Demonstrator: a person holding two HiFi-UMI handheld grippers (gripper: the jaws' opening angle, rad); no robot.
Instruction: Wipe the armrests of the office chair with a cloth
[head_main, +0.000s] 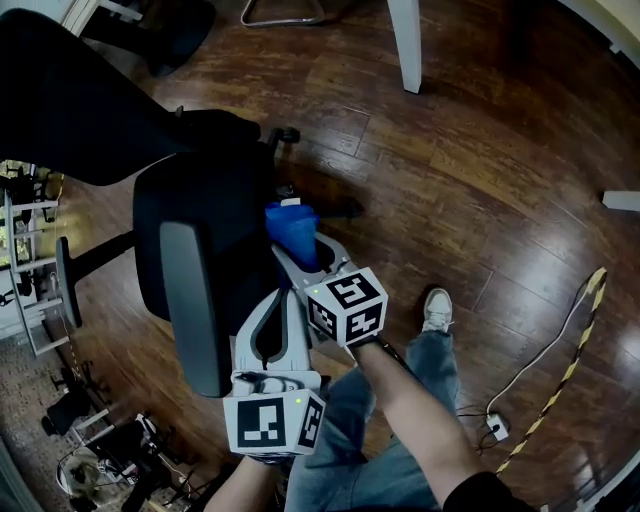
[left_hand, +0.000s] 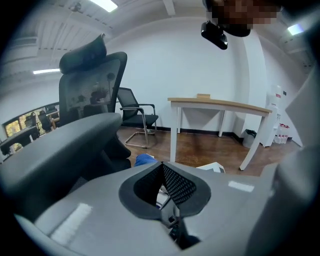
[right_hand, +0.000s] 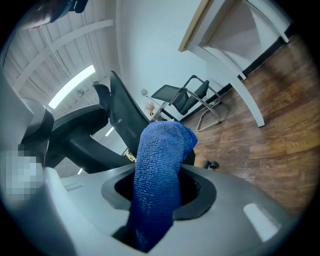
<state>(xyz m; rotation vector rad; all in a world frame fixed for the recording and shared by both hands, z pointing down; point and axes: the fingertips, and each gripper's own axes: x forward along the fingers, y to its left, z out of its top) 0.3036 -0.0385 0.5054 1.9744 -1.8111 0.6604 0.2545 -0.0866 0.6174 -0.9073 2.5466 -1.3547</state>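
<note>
The black office chair (head_main: 205, 215) stands at the left of the head view, its grey armrest (head_main: 190, 300) running toward me. My right gripper (head_main: 297, 250) is shut on a blue cloth (head_main: 291, 230), held just right of the seat and apart from that armrest. In the right gripper view the cloth (right_hand: 160, 170) bulges up between the jaws. My left gripper (head_main: 280, 297) lies close along the armrest's right edge, jaws shut with nothing in them. The left gripper view shows the armrest (left_hand: 60, 140) at its left and the cloth (left_hand: 144, 160) beyond the tips.
A white table leg (head_main: 405, 45) and another chair's metal base (head_main: 283, 12) stand on the wooden floor ahead. A yellow-black cable (head_main: 570, 340) and a power strip (head_main: 497, 427) lie at the right. My shoe (head_main: 437, 308) is below the grippers. Shelving (head_main: 30, 270) crowds the left edge.
</note>
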